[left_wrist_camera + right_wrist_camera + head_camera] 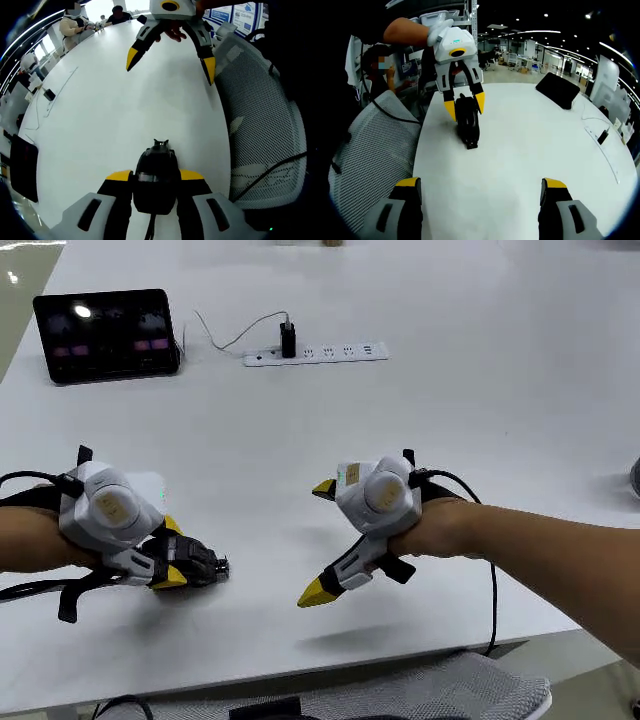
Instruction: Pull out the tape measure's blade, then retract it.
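Left hand-held gripper sits low near the counter's front edge, toward its left end. Its 2 jaws are clamped on the black tape measure, which seems to rest on the surface; that grip likely pins the case so the blade can be drawn. Right hand-held gripper hovers by the middle of the front edge, jaws spread wide and holding nothing. It faces the case, apparently lined up to take the blade's hook, which pokes from the case mouth with no blade out. A dark tablet stands toward the far left corner. A white power strip with 1 black plug lies farther back.
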`<action>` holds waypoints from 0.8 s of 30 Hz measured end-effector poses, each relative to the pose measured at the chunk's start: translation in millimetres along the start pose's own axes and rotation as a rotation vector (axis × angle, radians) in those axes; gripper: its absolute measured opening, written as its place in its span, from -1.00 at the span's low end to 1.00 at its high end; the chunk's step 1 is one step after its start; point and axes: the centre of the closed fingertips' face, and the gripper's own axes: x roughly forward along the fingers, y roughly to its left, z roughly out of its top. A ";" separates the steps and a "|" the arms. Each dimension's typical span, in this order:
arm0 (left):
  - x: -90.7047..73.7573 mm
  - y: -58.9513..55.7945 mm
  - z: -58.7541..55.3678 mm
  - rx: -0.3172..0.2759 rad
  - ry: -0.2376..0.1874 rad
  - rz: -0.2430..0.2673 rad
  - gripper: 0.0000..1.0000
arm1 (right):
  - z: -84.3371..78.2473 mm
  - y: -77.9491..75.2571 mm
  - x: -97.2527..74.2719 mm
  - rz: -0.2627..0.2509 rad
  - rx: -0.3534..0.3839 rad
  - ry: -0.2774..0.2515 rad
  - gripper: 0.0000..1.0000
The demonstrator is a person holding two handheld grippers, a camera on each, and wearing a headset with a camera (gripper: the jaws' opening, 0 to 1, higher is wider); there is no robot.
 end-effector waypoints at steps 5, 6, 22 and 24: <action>0.2 0.9 -0.8 0.013 0.004 0.007 -0.44 | 4.2 3.8 6.2 0.016 -0.001 -0.001 0.98; 0.5 1.0 -0.9 0.015 0.005 0.008 -0.44 | 4.8 4.4 7.2 0.018 -0.003 -0.001 0.98; 2.2 1.6 -2.2 -0.002 0.009 0.013 -0.44 | 2.4 -0.6 37.7 0.018 0.063 -0.001 0.98; 2.5 1.0 -1.9 -0.001 0.013 0.016 -0.44 | 5.0 0.0 39.8 0.023 0.059 -0.003 0.98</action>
